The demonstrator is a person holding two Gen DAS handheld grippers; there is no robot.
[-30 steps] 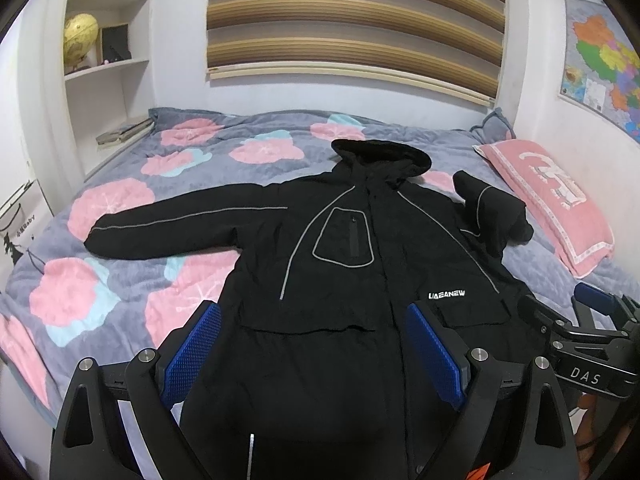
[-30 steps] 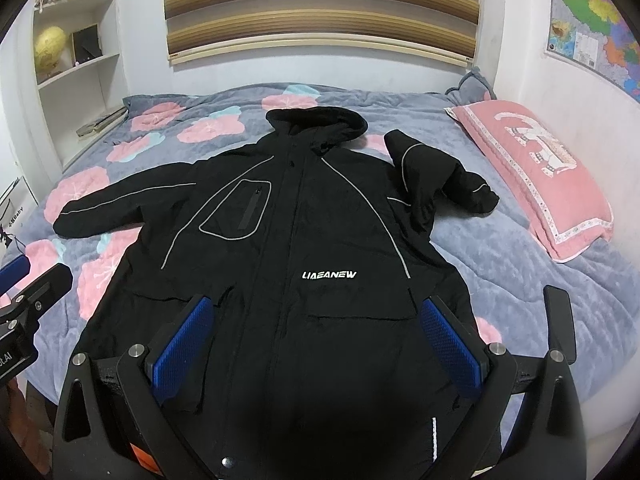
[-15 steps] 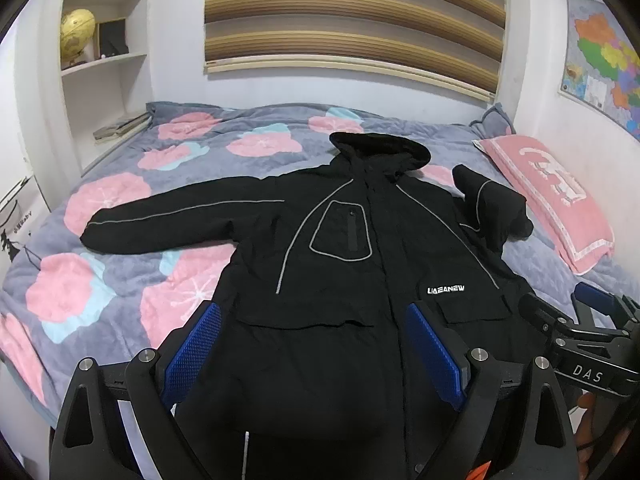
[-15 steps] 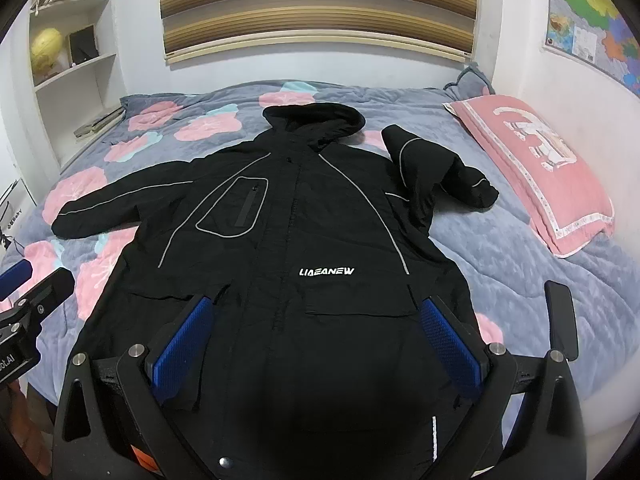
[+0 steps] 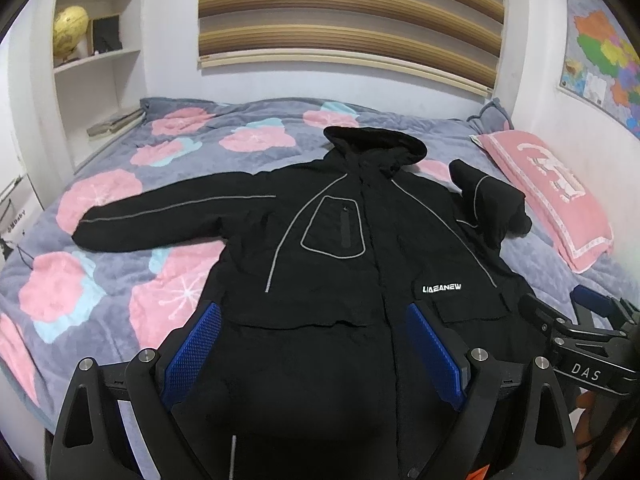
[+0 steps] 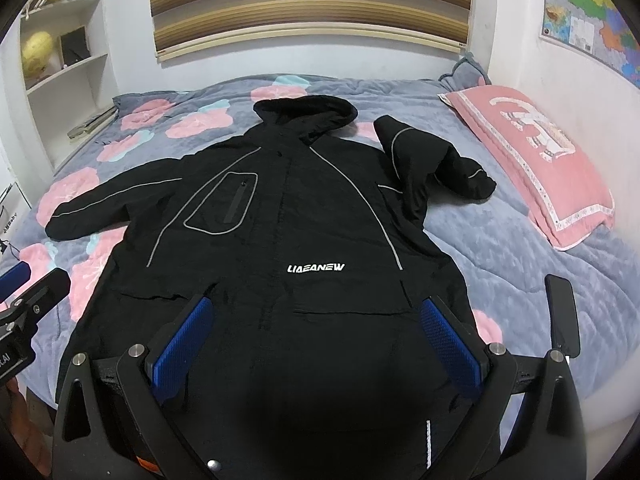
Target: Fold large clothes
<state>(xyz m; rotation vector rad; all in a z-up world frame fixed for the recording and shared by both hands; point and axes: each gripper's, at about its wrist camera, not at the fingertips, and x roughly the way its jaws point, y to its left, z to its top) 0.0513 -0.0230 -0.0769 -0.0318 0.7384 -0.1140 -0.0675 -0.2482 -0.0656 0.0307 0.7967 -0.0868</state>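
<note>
The left gripper (image 5: 312,352) hangs above the lower front of the black jacket (image 5: 344,264), its blue pads (image 5: 192,354) spread wide apart with nothing between them. The right gripper (image 6: 316,342) hovers likewise over the hem area, its blue pads (image 6: 182,346) also parted and empty. In the left wrist view the right gripper shows at 4 o'clock; in the right wrist view the left gripper (image 6: 28,300) shows at 9 o'clock.

The jacket lies front-up and flat on the bed (image 5: 120,272), hood (image 5: 376,146) toward 12 o'clock, hem toward 6 o'clock. White lettering (image 6: 316,268) sits on the chest just above a flap pocket. Toward 10 o'clock, one sleeve (image 5: 160,218) stretches straight out across the floral quilt. Toward 2 o'clock, the other sleeve (image 6: 432,160) is bent and bunched, its cuff doubled back beside the jacket's shoulder.

A pink pillow (image 6: 528,160) lies at 2 o'clock near the wall, apart from the bunched sleeve. At 10 o'clock stands a white shelf (image 5: 96,60) holding a yellow globe (image 5: 70,26). A striped blind (image 5: 348,12) hangs at 12 o'clock, a coloured map (image 5: 604,60) at 2 o'clock.
</note>
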